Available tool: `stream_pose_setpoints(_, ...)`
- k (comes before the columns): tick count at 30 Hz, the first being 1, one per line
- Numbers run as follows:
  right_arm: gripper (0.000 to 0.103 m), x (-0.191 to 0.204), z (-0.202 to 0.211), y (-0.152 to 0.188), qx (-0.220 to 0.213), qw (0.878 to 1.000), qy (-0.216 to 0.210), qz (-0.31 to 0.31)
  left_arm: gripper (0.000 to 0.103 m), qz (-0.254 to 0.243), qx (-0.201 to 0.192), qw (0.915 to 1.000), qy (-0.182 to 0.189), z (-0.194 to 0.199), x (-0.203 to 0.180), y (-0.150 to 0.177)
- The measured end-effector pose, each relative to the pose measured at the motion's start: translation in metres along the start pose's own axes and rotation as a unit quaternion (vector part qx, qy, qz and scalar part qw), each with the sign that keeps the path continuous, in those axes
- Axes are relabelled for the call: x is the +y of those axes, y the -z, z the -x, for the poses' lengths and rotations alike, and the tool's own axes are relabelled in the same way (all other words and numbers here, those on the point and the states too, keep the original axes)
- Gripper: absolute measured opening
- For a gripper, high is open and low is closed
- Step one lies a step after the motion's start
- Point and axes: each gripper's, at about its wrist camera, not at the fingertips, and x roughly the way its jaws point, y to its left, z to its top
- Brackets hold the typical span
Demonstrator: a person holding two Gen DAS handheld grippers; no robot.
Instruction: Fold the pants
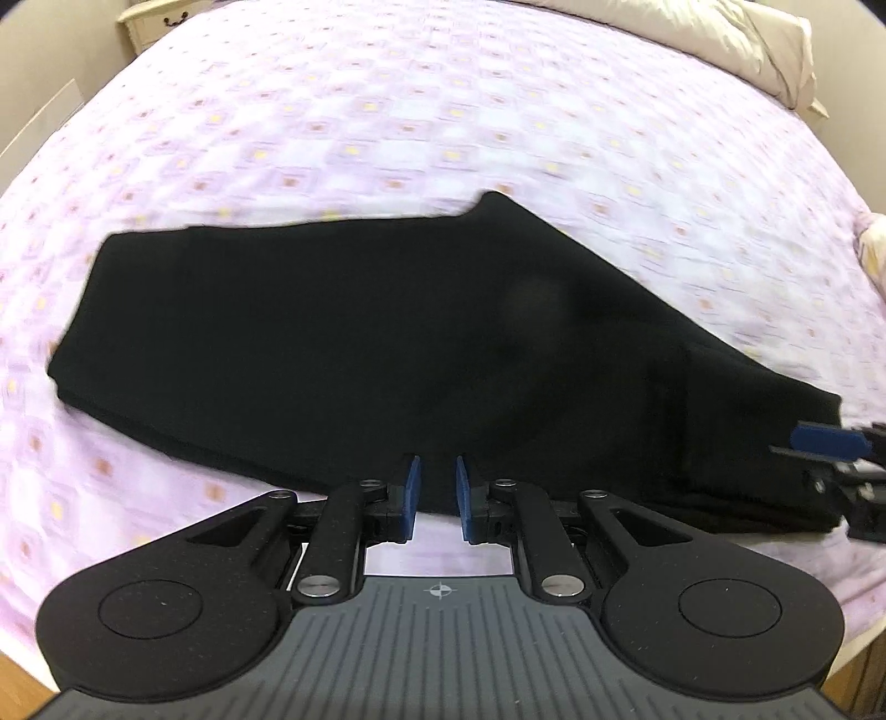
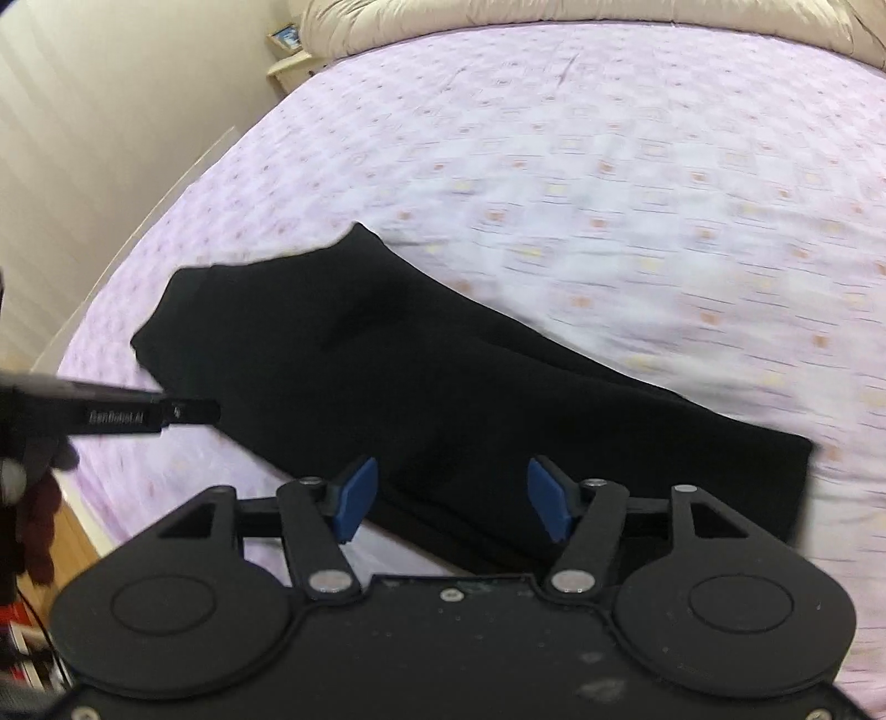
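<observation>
**Black pants lie folded on the bed, both grippers free of them**

The black pants (image 1: 387, 343) lie as a folded, elongated bundle across the near part of the bed (image 1: 387, 138), on its lilac patterned cover. A beige pillow (image 1: 736, 39) sits at the far right corner.

The left gripper (image 1: 437, 493) hovers at the near edge of the pants, its blue pads (image 1: 411, 487) only a narrow gap apart, with nothing pinched between them. The right gripper (image 2: 451, 498) hangs over the right end of the bundle, jaws spread wide and empty, the cloth showing below the gap. Both views are blurred.
</observation>
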Motion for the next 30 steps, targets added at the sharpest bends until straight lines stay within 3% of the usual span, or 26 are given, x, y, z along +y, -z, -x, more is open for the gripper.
stream_pose_setpoints(2, 0.064, 0.021, -0.015, -0.012, -0.005, 1.000, 0.004, -0.019, 0.025, -0.014, 0.000, 0.9999, 0.007, -0.002, 0.019, -0.008)
stream_pose_setpoints(8, 0.064, 0.084, -0.054, -0.050, -0.057, 0.995, 0.070, -0.041, 0.026, -0.044, -0.012, 0.9989, 0.011, -0.002, 0.070, -0.023)
stream_pose_setpoints(11, 0.059, 0.104, -0.081, -0.069, -0.051, 0.992, 0.103, -0.053, 0.026, -0.045, -0.017, 0.9988, 0.009, -0.004, 0.098, -0.032)
stream_pose_setpoints(12, 0.048, 0.108, -0.089, -0.075, -0.051, 0.992, 0.102, -0.051, 0.026, -0.043, -0.020, 0.9988, 0.007, -0.004, 0.108, -0.034)
stream_pose_setpoints(13, 0.029, 0.112, -0.098, -0.081, -0.048, 0.993, 0.100, -0.049, 0.026, -0.040, -0.022, 0.9990, 0.005, -0.003, 0.117, -0.037)
stream_pose_setpoints(15, 0.013, 0.115, -0.116, -0.094, -0.028, 0.993, 0.107, -0.051, 0.026, -0.028, -0.025, 0.9993, 0.004, -0.004, 0.132, -0.038)
stream_pose_setpoints(21, 0.011, 0.113, -0.155, -0.129, -0.020, 0.989, 0.117, -0.091, 0.026, -0.015, -0.025, 0.9996, 0.001, -0.010, 0.162, -0.047)
stream_pose_setpoints(26, 0.007, 0.105, -0.191, -0.144, 0.012, 0.982, 0.158, -0.098, 0.026, -0.020, -0.013, 0.9997, 0.001, -0.022, 0.174, -0.050)
stream_pose_setpoints(30, 0.008, 0.111, -0.201, -0.147, 0.026, 0.982, 0.176, -0.069, 0.026, -0.009, -0.017, 0.9998, -0.001, -0.022, 0.180, -0.049)
